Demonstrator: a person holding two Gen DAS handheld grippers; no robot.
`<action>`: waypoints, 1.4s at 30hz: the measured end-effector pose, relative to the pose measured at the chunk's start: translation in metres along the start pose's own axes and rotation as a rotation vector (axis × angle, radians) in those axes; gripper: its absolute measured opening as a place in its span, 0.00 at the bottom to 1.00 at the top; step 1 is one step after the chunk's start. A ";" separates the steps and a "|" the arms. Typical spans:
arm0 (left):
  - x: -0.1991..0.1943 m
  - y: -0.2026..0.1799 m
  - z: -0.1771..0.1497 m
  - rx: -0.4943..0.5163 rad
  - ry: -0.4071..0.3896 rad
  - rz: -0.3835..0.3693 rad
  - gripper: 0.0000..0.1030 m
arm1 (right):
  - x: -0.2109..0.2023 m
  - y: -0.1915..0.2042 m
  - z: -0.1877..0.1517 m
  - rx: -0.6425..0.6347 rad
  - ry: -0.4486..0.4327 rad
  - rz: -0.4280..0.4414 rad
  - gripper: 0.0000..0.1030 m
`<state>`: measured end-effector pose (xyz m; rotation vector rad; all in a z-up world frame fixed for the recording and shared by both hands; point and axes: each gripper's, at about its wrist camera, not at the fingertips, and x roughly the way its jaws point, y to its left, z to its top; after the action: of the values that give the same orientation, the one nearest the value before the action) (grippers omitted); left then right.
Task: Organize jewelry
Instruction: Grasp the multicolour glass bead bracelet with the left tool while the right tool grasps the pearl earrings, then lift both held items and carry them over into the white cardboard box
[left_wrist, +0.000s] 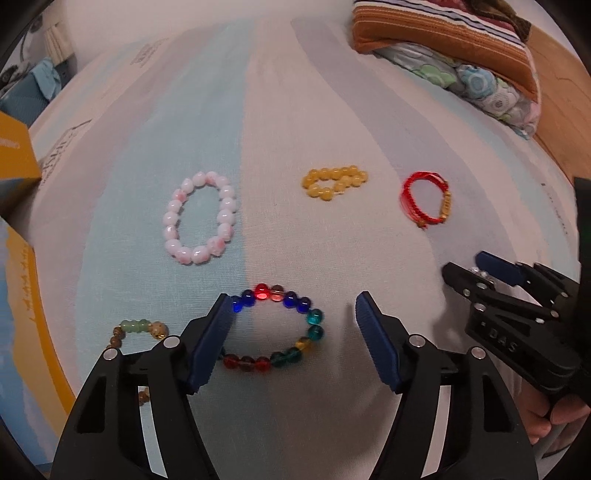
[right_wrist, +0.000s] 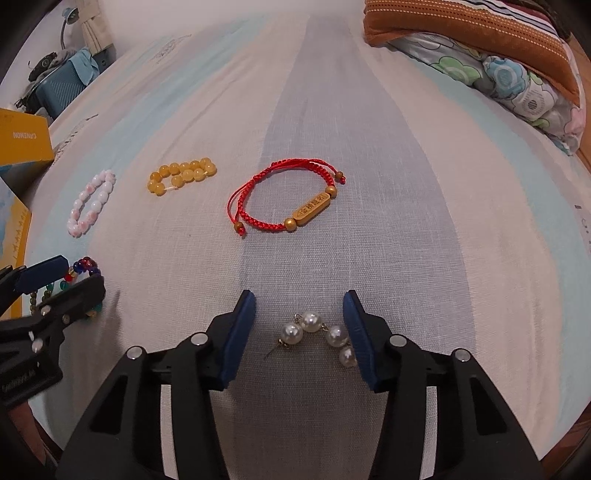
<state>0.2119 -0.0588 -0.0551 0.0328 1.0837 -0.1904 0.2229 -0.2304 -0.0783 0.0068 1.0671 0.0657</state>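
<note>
The right gripper (right_wrist: 299, 328) points steeply down at the bed (right_wrist: 424, 258), its blue pads part spread with the pearl earrings (right_wrist: 319, 334) lying between them; the right pad looks to be just touching the outermost pearls, the left pad stands apart from them, so nothing is pinched yet. The pearls run in a loose line roughly across the gap from pad to pad, one earring's pin sticking out toward the left pad, which by my reading means a closing squeeze would bunch them along their long axis rather than across it. The left gripper (left_wrist: 295, 328) is likewise part spread over the multicoloured bead bracelet (left_wrist: 277, 326): its left pad sits on the bracelet's near-left beads, while the right pad is clear of the ring's far side. Taking the multicoloured bracelet as landmark, a green-and-brown beaded strand (left_wrist: 138, 332) lies just to its left, the pink-white bracelet (left_wrist: 201, 218) beyond it, the yellow bead bracelet (left_wrist: 334, 182) and red cord bracelet (left_wrist: 424, 201) farther off to the right.
</note>
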 end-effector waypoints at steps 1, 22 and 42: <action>0.000 -0.001 -0.001 -0.001 0.005 -0.006 0.66 | 0.000 0.001 0.000 -0.002 0.000 0.000 0.46; 0.022 -0.003 0.000 -0.007 0.033 -0.015 0.21 | 0.003 0.004 -0.002 0.007 0.023 0.012 0.22; -0.012 -0.008 -0.010 0.029 -0.031 -0.058 0.09 | -0.007 -0.008 -0.005 0.053 -0.013 0.060 0.21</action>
<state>0.1969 -0.0635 -0.0488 0.0244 1.0515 -0.2580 0.2149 -0.2385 -0.0748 0.0867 1.0555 0.0918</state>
